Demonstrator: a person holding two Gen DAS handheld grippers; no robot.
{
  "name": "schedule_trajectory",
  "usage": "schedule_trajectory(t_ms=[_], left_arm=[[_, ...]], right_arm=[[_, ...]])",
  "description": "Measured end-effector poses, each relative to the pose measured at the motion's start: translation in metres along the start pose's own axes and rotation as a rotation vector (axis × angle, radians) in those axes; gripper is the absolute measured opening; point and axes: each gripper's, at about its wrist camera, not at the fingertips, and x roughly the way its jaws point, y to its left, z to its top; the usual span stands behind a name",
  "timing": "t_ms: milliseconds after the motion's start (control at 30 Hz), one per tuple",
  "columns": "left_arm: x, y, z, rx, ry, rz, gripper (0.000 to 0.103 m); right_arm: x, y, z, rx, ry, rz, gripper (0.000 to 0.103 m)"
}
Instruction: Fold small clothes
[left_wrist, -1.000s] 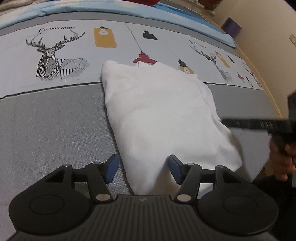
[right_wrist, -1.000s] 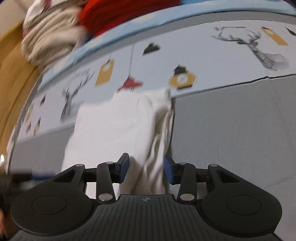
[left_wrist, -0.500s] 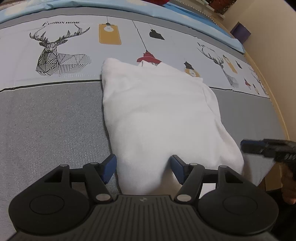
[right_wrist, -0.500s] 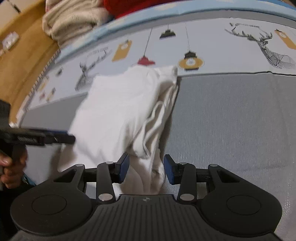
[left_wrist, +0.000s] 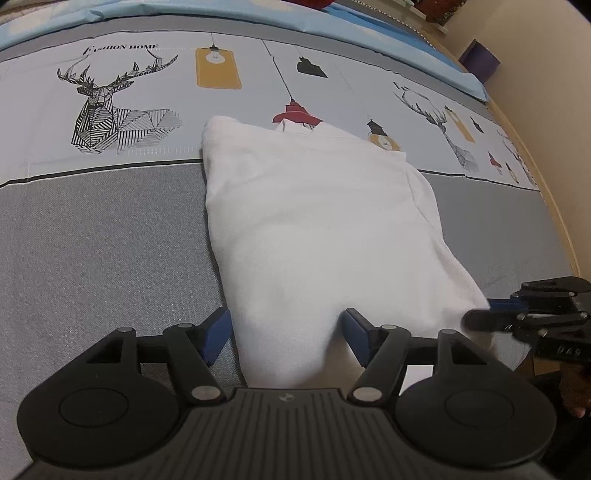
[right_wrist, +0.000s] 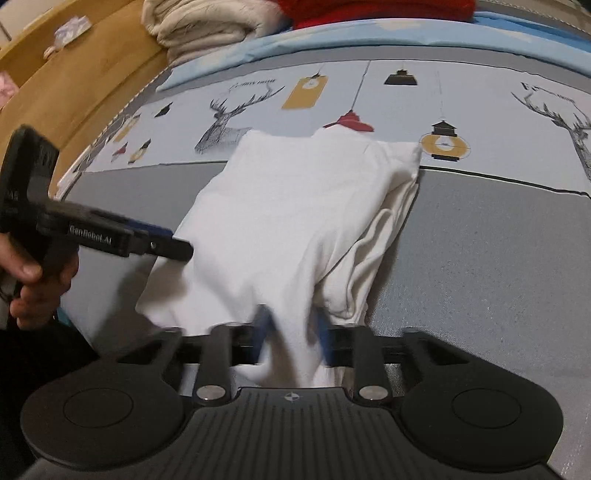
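Cloth first: the white, soft cotton garment (left_wrist: 317, 229), partly folded, lies mid-bed on the grey printed bedspread (left_wrist: 103, 240), its hem at the near edge. I judge it light, limp, best pinched at hem corners. My left gripper (left_wrist: 286, 328) straddles that hem, jaws apart. My right gripper (right_wrist: 291, 328), wider half a second ago, now seems clenched on the hem, blurred.

Left wrist view: sat low at the white garment's (left_wrist: 314, 229) near edge, facing the far printed sheet (left_wrist: 129, 103).
Right wrist view: equally close, facing far too.
Shared: garment, sheet, each other's gripper.
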Motion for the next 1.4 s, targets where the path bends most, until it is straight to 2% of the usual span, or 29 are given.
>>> schedule_trajectory(t_ms=[67,200,300,400,500,567,600,633,667,700,733,800,867,1000,1133,1300,1333,1367,1400], left_arm=[[-0.002,0.001,0.001,0.000,-0.003,-0.004,0.072],[-0.011,0.005,0.003,-0.024,-0.024,-0.039,0.072],[-0.015,0.008,0.005,-0.026,-0.025,-0.050,0.072],[0.000,0.002,-0.002,0.037,0.068,-0.012,0.072],[0.012,-0.005,-0.009,0.107,0.138,0.014,0.073],[0.013,-0.008,-0.010,0.139,0.147,0.031,0.072],[0.012,-0.006,-0.008,0.136,0.142,0.028,0.072],[0.010,-0.005,-0.006,0.119,0.129,0.014,0.072],[0.007,-0.002,-0.003,0.094,0.111,-0.001,0.072],[0.003,0.003,0.001,0.051,0.079,-0.020,0.073],[0.000,0.008,0.006,0.013,0.052,-0.031,0.073],[-0.003,0.018,0.014,-0.081,0.005,-0.050,0.073],[0.001,0.029,0.020,-0.155,-0.004,-0.057,0.073],[0.020,0.040,0.031,-0.254,0.012,-0.046,0.073],[0.034,0.045,0.038,-0.278,0.014,-0.049,0.074],[0.050,0.048,0.046,-0.287,0.014,-0.068,0.073],[0.052,0.047,0.049,-0.274,0.009,-0.068,0.068],[0.053,0.045,0.051,-0.251,0.002,-0.065,0.059],[0.054,0.042,0.054,-0.225,-0.007,-0.050,0.054]], right_arm=[[-0.006,-0.002,0.001,0.014,-0.023,0.029,0.008],[-0.018,-0.012,0.002,0.062,-0.069,0.096,0.005],[-0.005,-0.020,-0.002,0.072,0.026,0.040,0.004],[0.017,-0.021,-0.011,0.027,0.152,-0.069,0.005],[0.017,-0.021,-0.007,0.046,0.154,-0.042,0.005],[0.016,-0.021,-0.005,0.051,0.163,-0.046,0.006],[0.013,-0.021,-0.002,0.054,0.153,-0.050,0.015],[0.010,-0.021,0.000,0.064,0.134,-0.054,0.028],[0.005,-0.022,0.004,0.083,0.090,-0.055,0.035],[0.002,-0.024,0.009,0.101,0.050,-0.059,0.047],[-0.003,-0.026,0.012,0.127,0.002,-0.063,0.050],[-0.004,-0.033,0.020,0.203,-0.056,-0.040,0.050],[0.003,-0.041,0.027,0.284,-0.071,-0.031,0.050],[0.028,-0.050,0.037,0.407,-0.062,-0.091,0.054],[0.056,-0.064,0.042,0.529,-0.007,-0.126,0.055],[0.073,-0.072,0.045,0.589,0.009,-0.122,0.056],[0.074,-0.072,0.047,0.585,0.007,-0.121,0.054],[0.076,-0.071,0.048,0.583,0.004,-0.118,0.052],[0.077,-0.071,0.050,0.582,0.001,-0.113,0.043]])
